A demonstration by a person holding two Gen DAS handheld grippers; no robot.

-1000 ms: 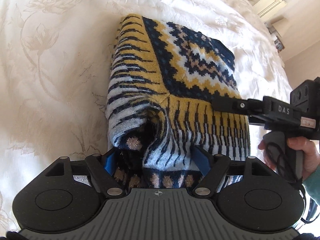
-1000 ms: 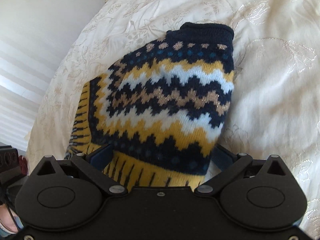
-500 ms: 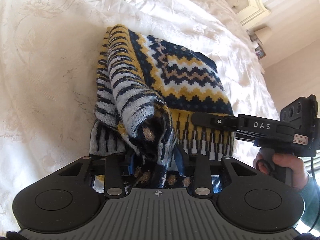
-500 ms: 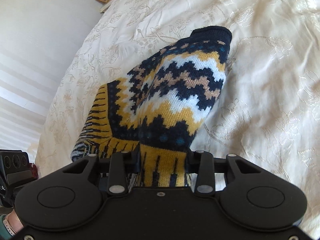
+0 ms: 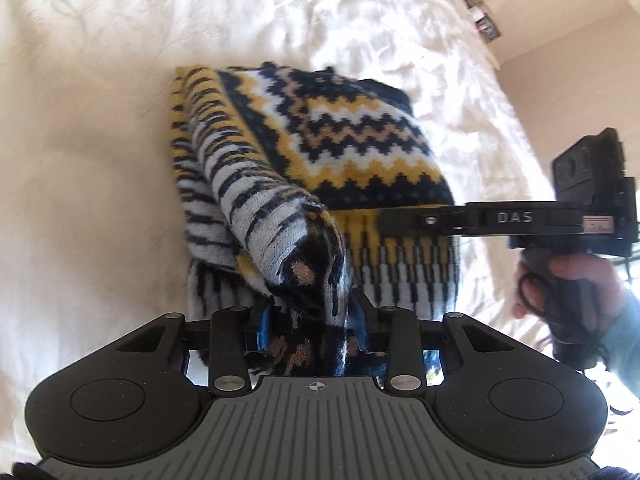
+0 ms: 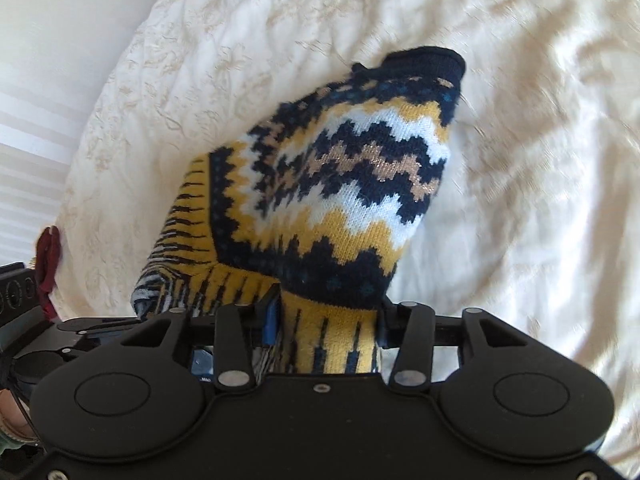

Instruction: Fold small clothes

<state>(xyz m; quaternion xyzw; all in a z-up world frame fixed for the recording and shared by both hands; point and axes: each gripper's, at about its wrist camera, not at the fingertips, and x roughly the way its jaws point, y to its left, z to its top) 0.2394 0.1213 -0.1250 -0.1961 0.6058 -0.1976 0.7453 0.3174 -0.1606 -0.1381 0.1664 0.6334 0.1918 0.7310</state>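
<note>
Left wrist: sweater [image 5: 320, 184] hem between both tongs [image 5: 310, 326], on bedspread [image 5: 100, 160].

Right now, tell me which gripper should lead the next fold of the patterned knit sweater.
Left, probably. The left gripper is shut on a raised, bunched sleeve of the navy, yellow and white knit sweater, ready to lay across. The right gripper is shut on the hem edge, better for anchoring.

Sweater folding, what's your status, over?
Left hand-held gripper and right hand-held gripper both shut on sweater. Near edge lifted off bedspread. Nothing in the way.
</note>
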